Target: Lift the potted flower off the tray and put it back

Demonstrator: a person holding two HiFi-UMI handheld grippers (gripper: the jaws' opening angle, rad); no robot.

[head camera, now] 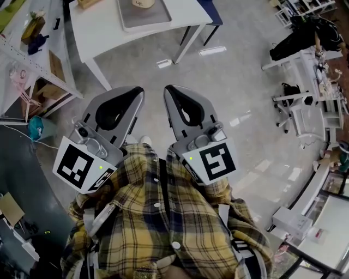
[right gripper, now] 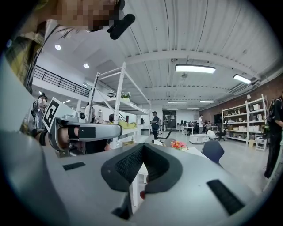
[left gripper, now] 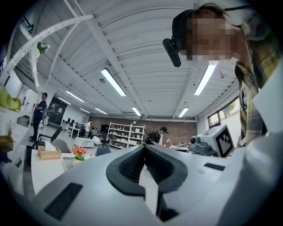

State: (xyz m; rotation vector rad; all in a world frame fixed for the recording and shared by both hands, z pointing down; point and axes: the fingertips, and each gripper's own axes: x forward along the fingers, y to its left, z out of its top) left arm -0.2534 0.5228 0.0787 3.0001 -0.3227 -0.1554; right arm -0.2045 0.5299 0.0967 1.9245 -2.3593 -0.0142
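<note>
A white table (head camera: 103,27) is standing on a workshop's grey floor (head camera: 229,82). Its tray (head camera: 144,19) is holding the flower (head camera: 143,3). The left gripper (head camera: 139,91) and right gripper (head camera: 167,89) are hovering clenched, empty, well apart from it.

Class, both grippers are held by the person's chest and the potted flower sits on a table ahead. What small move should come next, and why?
Probably step toward the white table, carrying the grippers forward. The left gripper and right gripper are both shut and empty at the chest, while the potted flower on its tray stands well ahead across open floor.
</note>
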